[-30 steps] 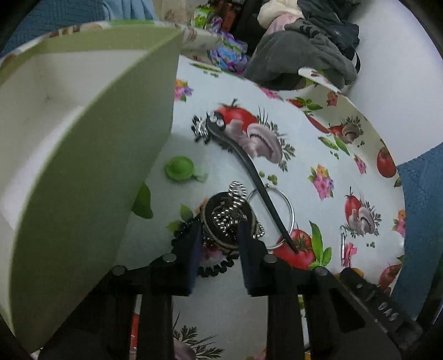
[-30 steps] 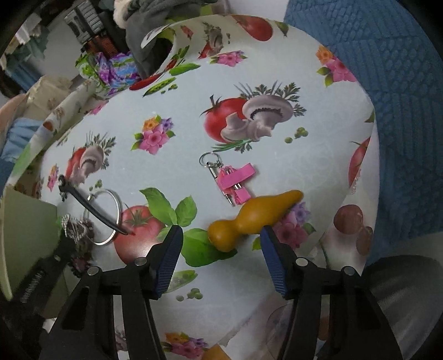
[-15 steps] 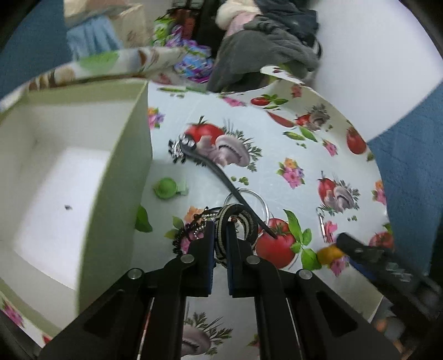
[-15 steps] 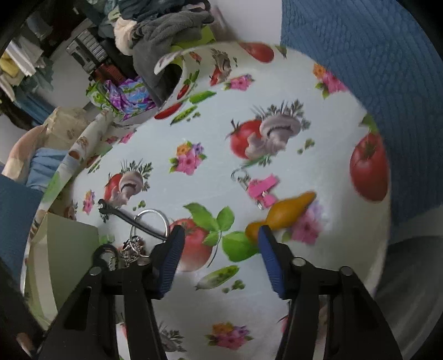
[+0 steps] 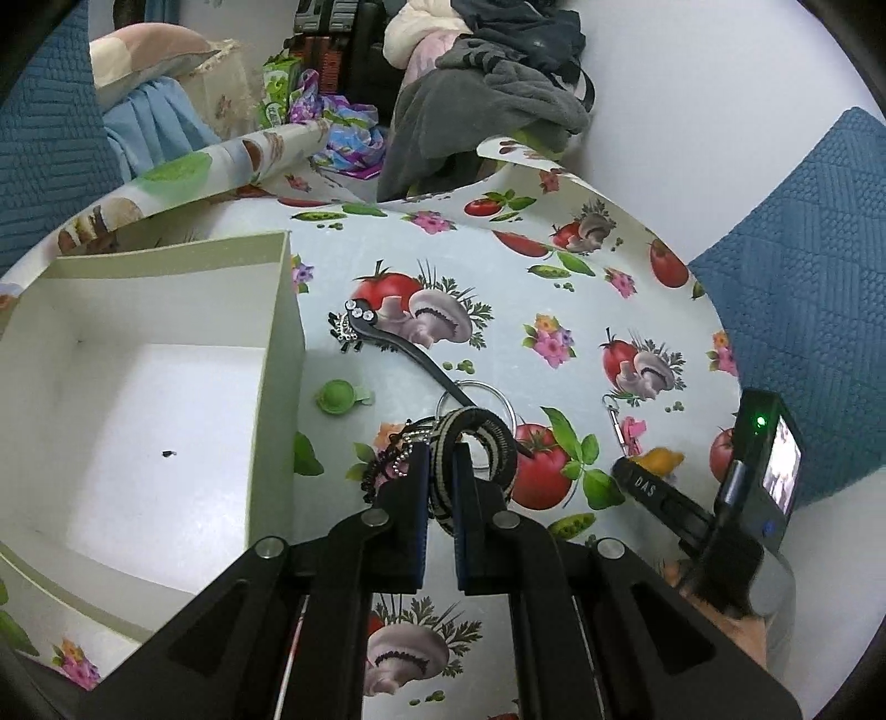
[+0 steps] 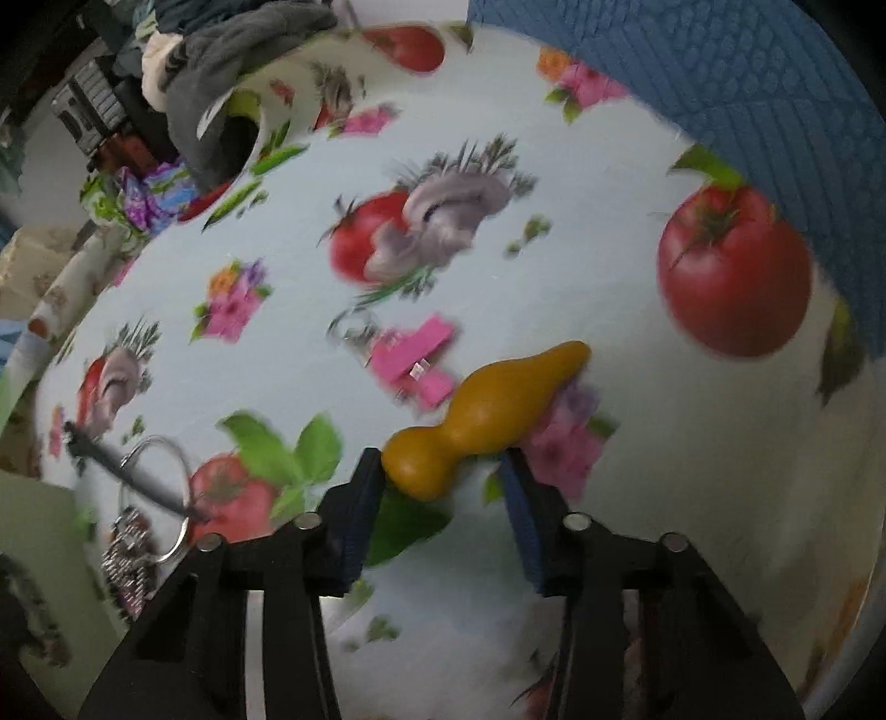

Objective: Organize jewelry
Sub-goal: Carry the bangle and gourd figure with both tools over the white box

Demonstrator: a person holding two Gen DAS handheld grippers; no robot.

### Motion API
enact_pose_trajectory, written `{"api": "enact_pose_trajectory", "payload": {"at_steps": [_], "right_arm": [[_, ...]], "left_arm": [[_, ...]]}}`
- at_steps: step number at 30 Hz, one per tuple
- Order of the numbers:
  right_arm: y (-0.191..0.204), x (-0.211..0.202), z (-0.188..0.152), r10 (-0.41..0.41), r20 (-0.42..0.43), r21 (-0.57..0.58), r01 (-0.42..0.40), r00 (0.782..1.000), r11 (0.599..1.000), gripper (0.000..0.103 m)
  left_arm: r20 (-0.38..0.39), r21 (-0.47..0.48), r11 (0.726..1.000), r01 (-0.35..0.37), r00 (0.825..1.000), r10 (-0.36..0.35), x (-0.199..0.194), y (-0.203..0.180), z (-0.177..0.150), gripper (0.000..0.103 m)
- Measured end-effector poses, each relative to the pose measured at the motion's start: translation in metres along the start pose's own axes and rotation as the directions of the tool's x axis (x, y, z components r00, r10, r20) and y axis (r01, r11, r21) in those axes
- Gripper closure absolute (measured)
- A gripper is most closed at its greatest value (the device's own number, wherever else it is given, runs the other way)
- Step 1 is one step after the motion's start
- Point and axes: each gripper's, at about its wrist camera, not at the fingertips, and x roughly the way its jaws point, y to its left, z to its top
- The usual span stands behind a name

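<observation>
One left gripper (image 5: 440, 471) pinches one striped cloth bangle (image 5: 476, 437), while one right gripper's (image 6: 443, 487) closing jaws straddle one yellow wooden peg (image 6: 482, 410) at twelve o'clock.

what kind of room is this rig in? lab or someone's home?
Most likely a home, not a lab. The table wears a printed oilcloth of tomatoes and mushrooms, a heap of clothes is piled behind it, and a cushion sits nearby. Which room it is I cannot tell.
</observation>
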Motion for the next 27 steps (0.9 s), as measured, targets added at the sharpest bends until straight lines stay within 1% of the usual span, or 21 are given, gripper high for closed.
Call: {"api": "enact_pose_trajectory", "payload": {"at_steps": [1,3,6,10,16,22,24,27], "right_arm": [[-0.003,0.001,0.003,0.004,0.000,0.004,-0.004,1.000,1.000,0.080],[-0.007,0.001,0.006,0.003,0.006,0.001,-0.003,1.000,1.000,0.080],[-0.011,-0.001,0.007,0.037,-0.008,-0.002,-0.037,0.999,0.999,0.080],[-0.004,-0.017,0.003,0.088,-0.013,-0.079,-0.088,0.996,0.993,0.080],[0.009,-0.049,-0.012,0.164,-0.032,-0.239,-0.167,0.986,0.957,0.080],[0.012,-0.081,-0.021,0.226,-0.026,-0.306,-0.223,0.974,0.926,0.080],[0.012,-0.098,-0.024,0.253,-0.015,-0.322,-0.244,0.967,0.915,0.080],[0.015,-0.121,-0.021,0.289,0.010,-0.340,-0.269,0.957,0.901,0.080]], "left_arm": [[0.001,0.003,1.000,0.000,1.000,0.000,-0.002,0.000,0.000,0.096],[0.005,0.008,1.000,-0.009,1.000,0.009,-0.004,-0.002,0.000,0.096],[0.006,0.009,1.000,-0.013,1.000,0.013,-0.006,-0.002,0.000,0.096],[0.006,0.033,0.999,-0.018,1.000,0.018,-0.009,-0.006,-0.003,0.096],[0.009,0.060,0.998,-0.022,1.000,0.022,-0.014,-0.010,-0.014,0.096],[-0.007,0.066,0.998,0.002,1.000,-0.002,-0.026,-0.012,-0.022,0.096],[0.004,0.077,0.997,-0.004,1.000,0.003,-0.035,-0.014,-0.022,0.096],[0.024,0.093,0.996,0.004,1.000,-0.006,-0.051,-0.017,-0.016,0.096]]}}
